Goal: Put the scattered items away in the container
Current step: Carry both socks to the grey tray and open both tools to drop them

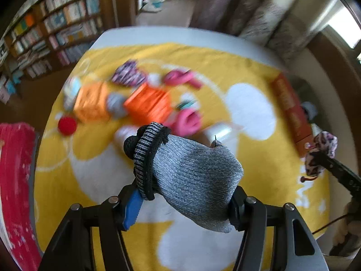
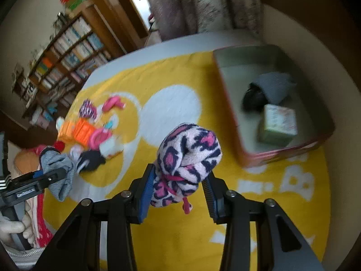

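My left gripper [image 1: 183, 205] is shut on a rolled grey sock with a black cuff [image 1: 194, 176], lifted above the yellow and white blanket [image 1: 259, 72]. The same sock [image 2: 59, 169] hangs from the left gripper [image 2: 48, 176] at the left of the right wrist view. My right gripper [image 2: 178, 194] is shut on a pink leopard-print fuzzy sock [image 2: 187, 158]. The container [image 2: 227, 103], a shallow red-sided box, lies at the right and holds a grey and black sock bundle [image 2: 268, 90] and a small box [image 2: 278, 124]. The scattered pile has orange packets [image 1: 147, 103], pink rings [image 1: 188, 122] and a red ball [image 1: 67, 125].
A bookshelf [image 1: 56, 27] stands beyond the blanket at the left. Curtains [image 1: 266, 15] hang at the back. A red cloth [image 1: 15, 180] lies at the left edge. A person's hand [image 2: 13, 228] holds the left gripper's handle.
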